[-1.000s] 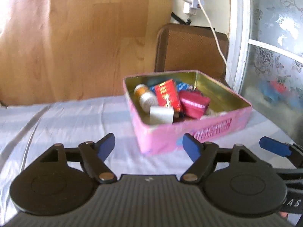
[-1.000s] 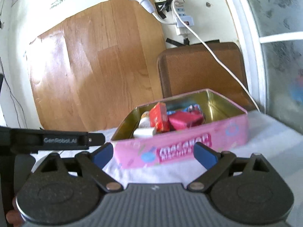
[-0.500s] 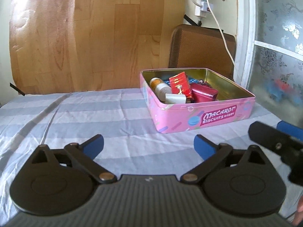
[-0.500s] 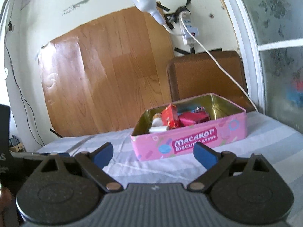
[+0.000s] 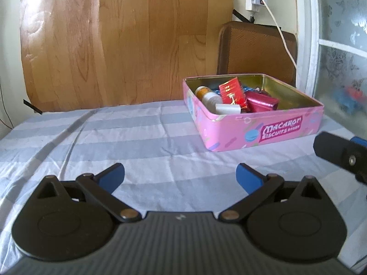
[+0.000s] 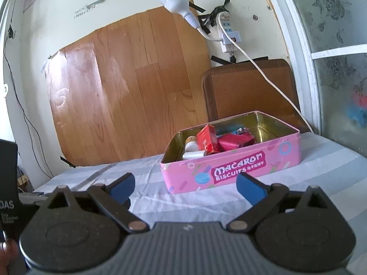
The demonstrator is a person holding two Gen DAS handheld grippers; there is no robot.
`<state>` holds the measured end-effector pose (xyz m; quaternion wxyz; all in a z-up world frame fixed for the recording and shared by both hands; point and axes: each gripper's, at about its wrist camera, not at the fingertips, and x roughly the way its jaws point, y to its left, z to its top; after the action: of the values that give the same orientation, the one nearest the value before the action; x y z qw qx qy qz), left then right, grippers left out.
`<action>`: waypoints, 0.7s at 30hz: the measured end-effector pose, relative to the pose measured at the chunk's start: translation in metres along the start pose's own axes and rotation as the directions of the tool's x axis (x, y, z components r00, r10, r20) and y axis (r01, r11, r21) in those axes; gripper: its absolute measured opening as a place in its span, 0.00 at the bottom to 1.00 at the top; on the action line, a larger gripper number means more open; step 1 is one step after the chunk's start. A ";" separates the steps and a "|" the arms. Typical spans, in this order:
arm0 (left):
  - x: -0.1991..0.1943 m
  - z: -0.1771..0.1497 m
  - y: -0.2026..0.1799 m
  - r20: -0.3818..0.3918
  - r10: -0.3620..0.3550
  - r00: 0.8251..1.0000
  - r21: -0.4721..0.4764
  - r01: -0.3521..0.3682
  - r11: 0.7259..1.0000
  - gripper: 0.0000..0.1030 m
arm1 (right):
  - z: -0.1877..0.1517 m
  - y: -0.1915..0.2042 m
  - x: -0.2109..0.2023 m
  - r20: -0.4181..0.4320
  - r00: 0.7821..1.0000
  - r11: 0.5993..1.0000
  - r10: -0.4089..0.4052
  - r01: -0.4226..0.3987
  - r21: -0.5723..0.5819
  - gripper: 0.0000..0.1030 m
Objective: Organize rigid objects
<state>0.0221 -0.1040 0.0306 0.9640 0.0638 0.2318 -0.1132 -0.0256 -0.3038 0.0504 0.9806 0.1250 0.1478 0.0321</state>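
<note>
A pink "Macaron Biscuits" tin stands open on the striped cloth, ahead and to the right. Inside lie a red box, a magenta packet, two small bottles and a white block. My left gripper is open and empty, well short of the tin. My right gripper is open and empty, just short of the tin's front wall. Part of the right gripper shows at the right edge of the left wrist view.
The table is covered with a grey-and-white striped cloth. A wooden board leans on the wall behind. A brown chair back stands behind the tin. A white cable hangs over it. A frosted window is on the right.
Both grippers have pulled back from the tin, which now looks smaller and farther away. Both stay open and empty.
</note>
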 end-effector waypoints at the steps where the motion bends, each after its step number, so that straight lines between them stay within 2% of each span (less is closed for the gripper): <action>1: 0.001 -0.001 -0.001 -0.004 0.006 1.000 0.012 -0.006 1.000 1.00 | -0.001 0.000 0.001 -0.005 1.000 1.000 0.000 0.000 0.003 0.96; 9: 0.006 -0.005 -0.003 -0.050 -0.021 0.999 0.026 0.022 0.999 1.00 | -0.006 0.001 0.008 -0.025 1.000 1.000 -0.008 0.009 0.019 0.97; 21: 0.008 -0.008 -0.010 -0.065 0.036 0.997 0.049 -0.032 0.998 1.00 | -0.010 0.003 0.009 -0.035 0.999 0.999 -0.020 0.021 0.036 0.97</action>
<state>0.0230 -0.1135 0.0197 0.9558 0.0948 0.2596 -0.1002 -0.0195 -0.2979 0.0396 0.9757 0.1405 0.1665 0.0215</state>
